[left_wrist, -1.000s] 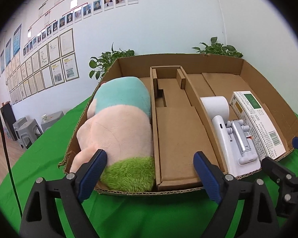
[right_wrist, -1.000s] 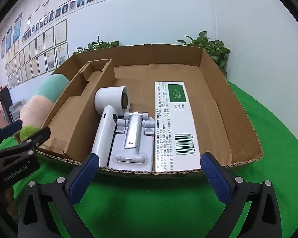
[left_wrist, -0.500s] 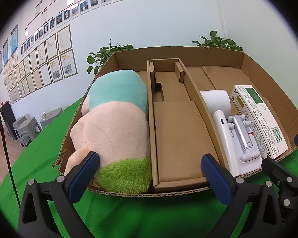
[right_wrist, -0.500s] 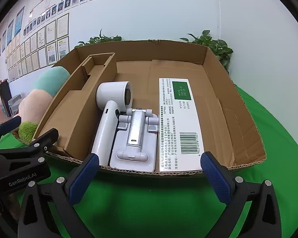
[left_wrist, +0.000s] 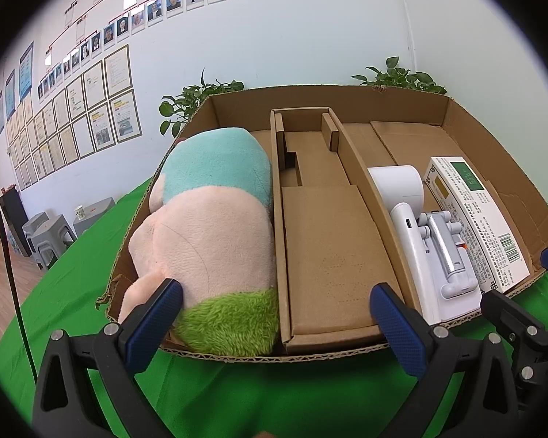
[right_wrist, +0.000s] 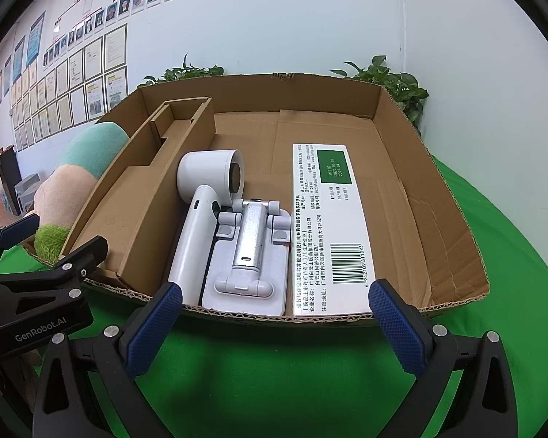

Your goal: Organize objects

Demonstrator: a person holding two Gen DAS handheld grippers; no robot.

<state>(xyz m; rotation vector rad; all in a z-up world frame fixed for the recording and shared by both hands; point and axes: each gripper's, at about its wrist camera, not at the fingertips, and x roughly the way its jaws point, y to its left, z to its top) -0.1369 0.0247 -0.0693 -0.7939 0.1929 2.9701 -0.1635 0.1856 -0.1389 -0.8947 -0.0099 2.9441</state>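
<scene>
A shallow cardboard box (left_wrist: pixel 402 102) (right_wrist: pixel 453 226) lies on a green cloth. Its left compartment holds a plush toy (left_wrist: pixel 208 233) (right_wrist: pixel 73 182) in teal, pink and green. The middle is a cardboard insert (left_wrist: pixel 328 241). The right compartment holds a white hair dryer (left_wrist: pixel 402 200) (right_wrist: pixel 204 204), a white and silver phone stand (left_wrist: pixel 445 252) (right_wrist: pixel 252 248) and a white medicine box (left_wrist: pixel 482 219) (right_wrist: pixel 328 226). My left gripper (left_wrist: pixel 274 321) is open and empty at the box's near edge. My right gripper (right_wrist: pixel 274 321) is open and empty before the right compartment.
Green cloth (right_wrist: pixel 274 372) covers the table around the box. Potted plants (left_wrist: pixel 197 98) (right_wrist: pixel 391 80) stand behind the box against a white wall with framed papers. Grey stools (left_wrist: pixel 51 230) stand on the floor at the left.
Both grippers have drawn back a little from the box and stay open. Nothing in the box has moved.
</scene>
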